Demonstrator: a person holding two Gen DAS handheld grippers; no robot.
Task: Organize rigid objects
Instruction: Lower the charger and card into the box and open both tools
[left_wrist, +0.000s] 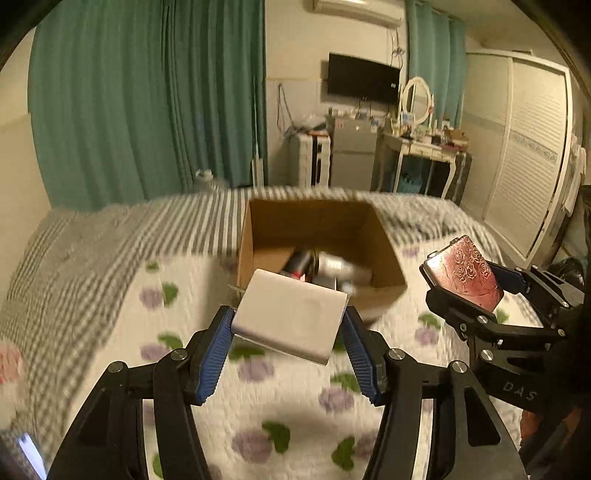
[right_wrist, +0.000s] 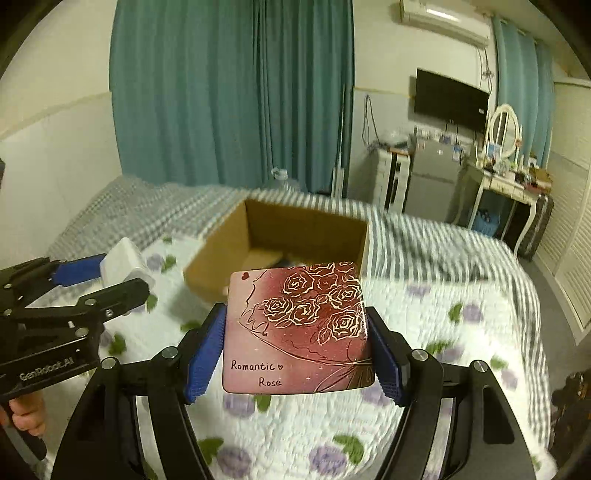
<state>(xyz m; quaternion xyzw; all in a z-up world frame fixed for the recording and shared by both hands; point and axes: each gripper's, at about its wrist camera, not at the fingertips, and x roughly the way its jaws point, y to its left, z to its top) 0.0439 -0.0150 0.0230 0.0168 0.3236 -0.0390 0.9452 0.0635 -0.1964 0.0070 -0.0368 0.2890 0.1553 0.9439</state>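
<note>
A bed (left_wrist: 110, 280) filled the lower part of both views, covered by a white quilt with purple flowers (right_wrist: 424, 317) over a grey-and-white striped sheet (right_wrist: 436, 236). On the quilt stood an open cardboard box (left_wrist: 384, 251), its flaps up; inside it lay a dark cylinder and some pale items, too blurred to name.

The left gripper (left_wrist: 290, 345) was clamped on a white rectangular block (left_wrist: 291, 314), its blue pads pressing the block's two short sides. The block was held above the quilt, tilted, its far edge just in front of the box's near wall. In the right wrist view the same block (right_wrist: 123, 264) showed to the left of the box, apart from it.

The right gripper (right_wrist: 297, 339) was closed on a pink tin printed with roses (right_wrist: 295, 328) and the words "Romantic Rose", gripped by its left and right edges with the lid facing up. The tin hung over the quilt, its far edge overlapping the box's near rim in that view. From the left wrist, the tin (left_wrist: 463, 271) sat to the right of the box, raised and tilted.
</note>
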